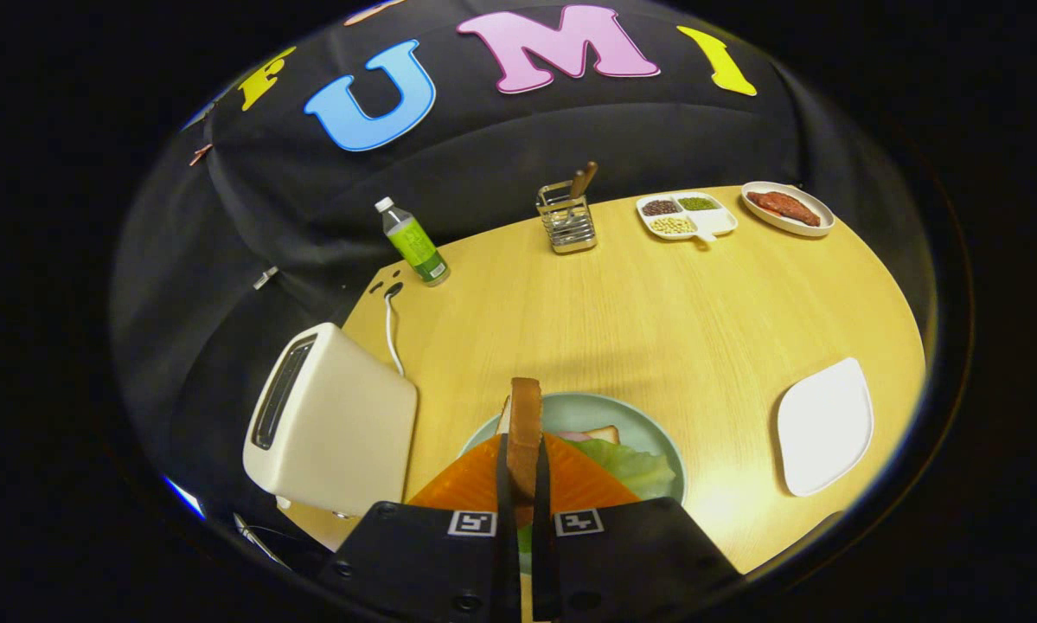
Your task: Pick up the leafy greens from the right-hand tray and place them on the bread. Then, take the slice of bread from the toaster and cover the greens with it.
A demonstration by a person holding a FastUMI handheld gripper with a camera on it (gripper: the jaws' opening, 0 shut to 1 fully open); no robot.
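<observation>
While the gripper (523,484) hung above the near edge of the wooden table (656,320), its two fingers (504,484) were drawn in close together and clamped a slice of bread (524,433) between them, the slice standing on edge with its brown crust toward the camera. Right under it sat the pale green plate (648,424), and on that plate lay the leafy greens (630,465), spread over another slice of bread (603,433) whose corner peeked out just beyond them. A touch of pink showed beside that corner; what it was could not be told. Off to the left, just beside the plate, stood the cream toaster (332,424), tilted in the view, its slot (280,394) dark, with a white cord (391,333) running back from it across the wood. Over on the right, well apart from the plate, lay a bare white tray (825,426). Farther back stood a green-labelled bottle (414,242) near the table's left corner. At the far edge were a metal utensil holder (567,221) with a wooden handle poking out, a white divided dish (685,215) of grains, and a small oval plate (786,208) carrying something reddish-brown.
</observation>
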